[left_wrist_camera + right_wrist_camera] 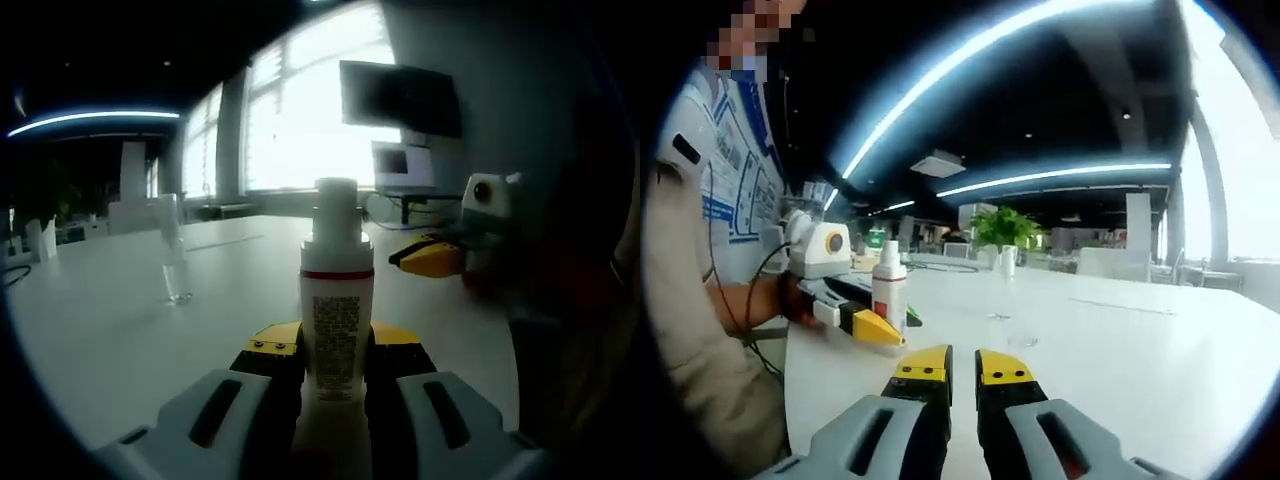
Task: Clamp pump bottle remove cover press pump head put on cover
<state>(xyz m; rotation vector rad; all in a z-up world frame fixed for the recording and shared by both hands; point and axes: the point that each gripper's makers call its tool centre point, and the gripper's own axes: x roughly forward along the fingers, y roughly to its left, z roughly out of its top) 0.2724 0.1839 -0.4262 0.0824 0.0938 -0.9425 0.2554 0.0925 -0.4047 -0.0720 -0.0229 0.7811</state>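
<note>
While my left gripper point(335, 362) looks straight along its yellow-tipped fingers, I see them clamped on either side of the white plastic pump bottle with a red band and a printed label point(336, 300). The bottle stands upright on the pale white surface point(120, 320), and its bare pump head point(336, 205) shows at the top. A clear transparent cover point(172, 250) stands upright on the surface well to the left of the bottle, apart from it. My right gripper point(440, 255) comes in from the right, near the bottle but not touching it.

In the right gripper view, my right gripper's fingers point(925, 370) sit close together with only a narrow gap, holding nothing. The left gripper shows at left, clamped on the bottle.
</note>
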